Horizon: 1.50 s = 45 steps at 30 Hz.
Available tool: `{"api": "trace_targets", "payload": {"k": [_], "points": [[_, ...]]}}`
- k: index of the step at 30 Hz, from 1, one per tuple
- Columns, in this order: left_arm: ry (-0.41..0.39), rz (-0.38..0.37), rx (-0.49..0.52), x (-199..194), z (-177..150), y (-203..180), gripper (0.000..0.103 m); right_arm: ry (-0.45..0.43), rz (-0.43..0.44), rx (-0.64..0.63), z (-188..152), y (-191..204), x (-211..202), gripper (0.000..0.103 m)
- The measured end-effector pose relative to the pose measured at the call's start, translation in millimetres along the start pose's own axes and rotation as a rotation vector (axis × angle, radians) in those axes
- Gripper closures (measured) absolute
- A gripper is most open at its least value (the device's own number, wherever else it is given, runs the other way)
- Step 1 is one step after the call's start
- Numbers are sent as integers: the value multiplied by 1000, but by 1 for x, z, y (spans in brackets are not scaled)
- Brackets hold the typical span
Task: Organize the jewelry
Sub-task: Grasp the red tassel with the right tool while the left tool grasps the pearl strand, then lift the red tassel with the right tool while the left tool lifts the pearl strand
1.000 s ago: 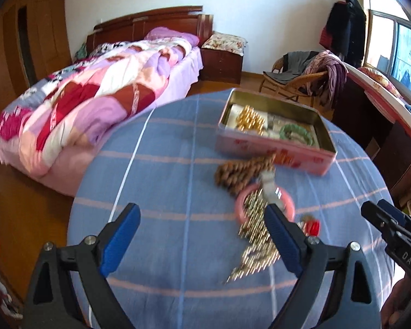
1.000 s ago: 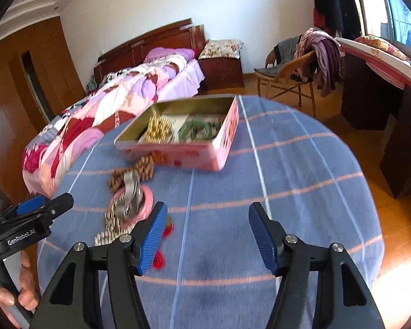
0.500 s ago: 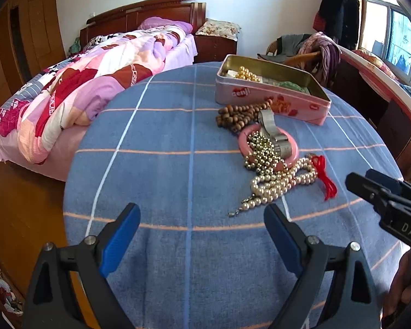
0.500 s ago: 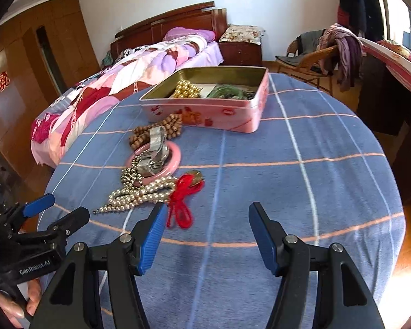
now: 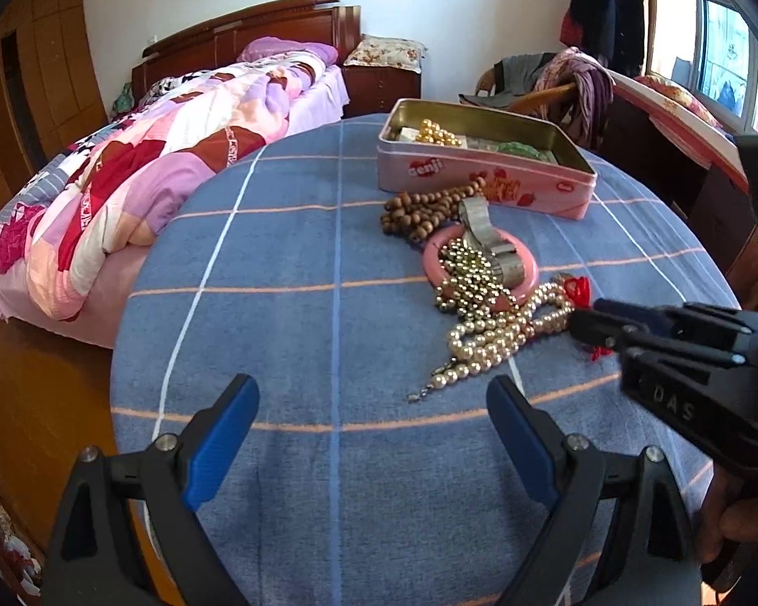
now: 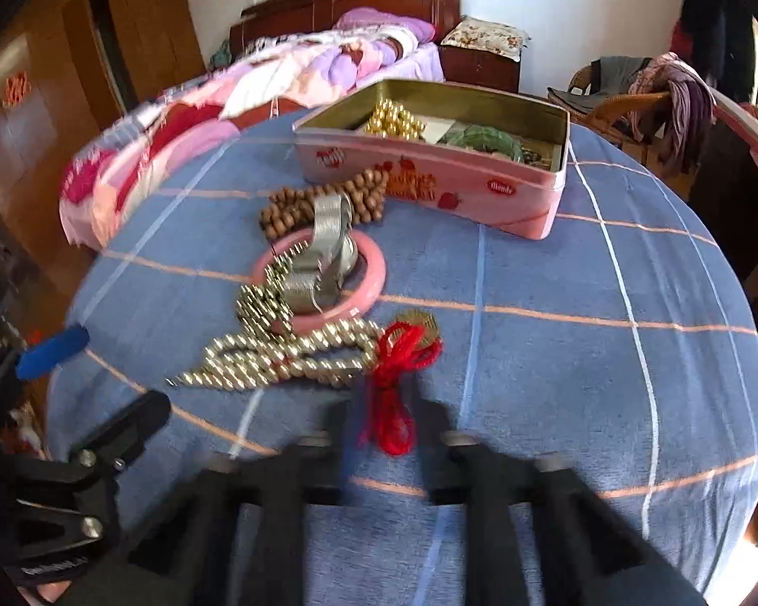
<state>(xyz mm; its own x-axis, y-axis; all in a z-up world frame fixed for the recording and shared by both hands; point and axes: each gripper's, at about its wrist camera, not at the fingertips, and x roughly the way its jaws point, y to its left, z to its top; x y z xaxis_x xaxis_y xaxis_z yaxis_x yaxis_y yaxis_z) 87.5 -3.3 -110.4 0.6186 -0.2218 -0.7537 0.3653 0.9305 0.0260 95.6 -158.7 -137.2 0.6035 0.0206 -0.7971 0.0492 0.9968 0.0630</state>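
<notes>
Closing my right gripper on the red cord, fingers blurred but pressed nearly together, cord's near loop between them; whether it's truly pinched I can't tell. To do it well: grip the cord low, lift slowly so it slips clear of the pearl necklace touching it on the left, then carry to the tin at the far side. Left gripper spread, empty, hovering near the table edge, necklace just beyond its right finger
</notes>
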Motion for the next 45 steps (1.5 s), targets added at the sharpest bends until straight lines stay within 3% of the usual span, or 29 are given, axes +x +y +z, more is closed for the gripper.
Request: {"api": "trace_targets", "payload": {"k": [8, 16, 18, 21, 24, 25, 28, 34, 45], "points": [[-16, -67, 69, 5, 14, -19, 9, -66, 8, 90, -9, -30, -30, 98], [79, -130, 93, 34, 24, -41, 13, -113, 12, 149, -14, -53, -59, 98], [110, -127, 93, 39, 24, -42, 22, -123, 16, 151, -13, -55, -63, 98], [95, -145, 117, 34, 23, -46, 38, -127, 23, 154, -12, -52, -64, 98], [78, -177, 156, 27, 18, -55, 71, -125, 30, 157, -14, -49, -63, 98], [71, -188, 168, 24, 15, -57, 89, -125, 32, 157, -14, -48, -64, 98], [66, -203, 180, 17, 9, -60, 89, -137, 33, 153, -14, -47, -69, 98], [57, -347, 80, -9, -8, -40, 90, -173, 33, 176, -14, -55, -82, 98], [-100, -391, -4, -55, 12, -11, 90, -217, 53, 186, -10, -52, -95, 98]]}}
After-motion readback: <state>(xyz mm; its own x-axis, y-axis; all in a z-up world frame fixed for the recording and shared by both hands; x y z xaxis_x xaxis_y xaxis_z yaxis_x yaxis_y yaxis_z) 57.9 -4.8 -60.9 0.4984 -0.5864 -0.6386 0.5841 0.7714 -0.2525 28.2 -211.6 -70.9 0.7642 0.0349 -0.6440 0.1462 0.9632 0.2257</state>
